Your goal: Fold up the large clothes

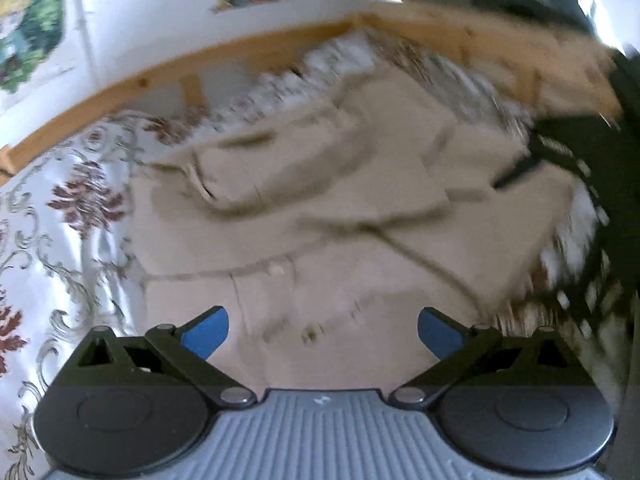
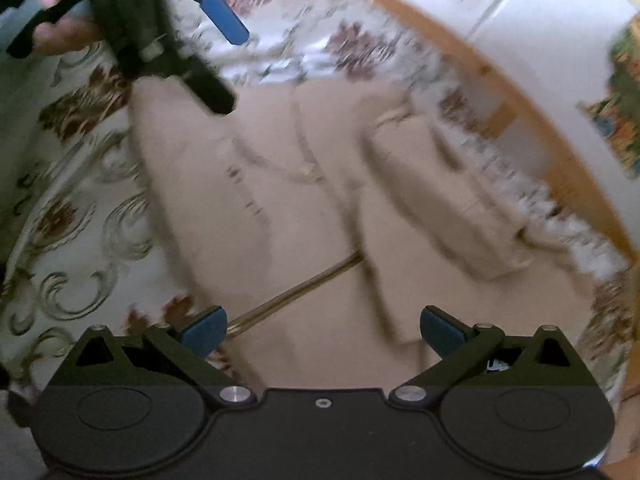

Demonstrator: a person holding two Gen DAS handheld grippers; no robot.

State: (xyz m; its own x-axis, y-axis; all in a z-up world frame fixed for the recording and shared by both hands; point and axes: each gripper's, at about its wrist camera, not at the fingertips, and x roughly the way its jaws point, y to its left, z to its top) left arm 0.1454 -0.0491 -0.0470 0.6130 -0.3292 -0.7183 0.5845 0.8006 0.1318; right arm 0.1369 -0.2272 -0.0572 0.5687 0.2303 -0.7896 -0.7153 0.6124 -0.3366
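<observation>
A large beige garment (image 1: pixel 320 216) lies spread on a floral bedspread (image 1: pixel 72 208), with a folded sleeve across its upper part. It also shows in the right wrist view (image 2: pixel 320 208). My left gripper (image 1: pixel 323 334) is open and empty, held above the garment's lower part. My right gripper (image 2: pixel 323 332) is open and empty above the garment's near edge. The left gripper (image 2: pixel 192 32) shows at the top left of the right wrist view, held in a hand, above the garment's far corner. Both views are motion-blurred.
A wooden bed rail (image 1: pixel 224 60) runs along the far side of the bedspread, with a white wall and colourful pictures (image 1: pixel 28 36) behind. A thin gold cord (image 2: pixel 296 292) lies on the garment. The rail also shows in the right wrist view (image 2: pixel 520 120).
</observation>
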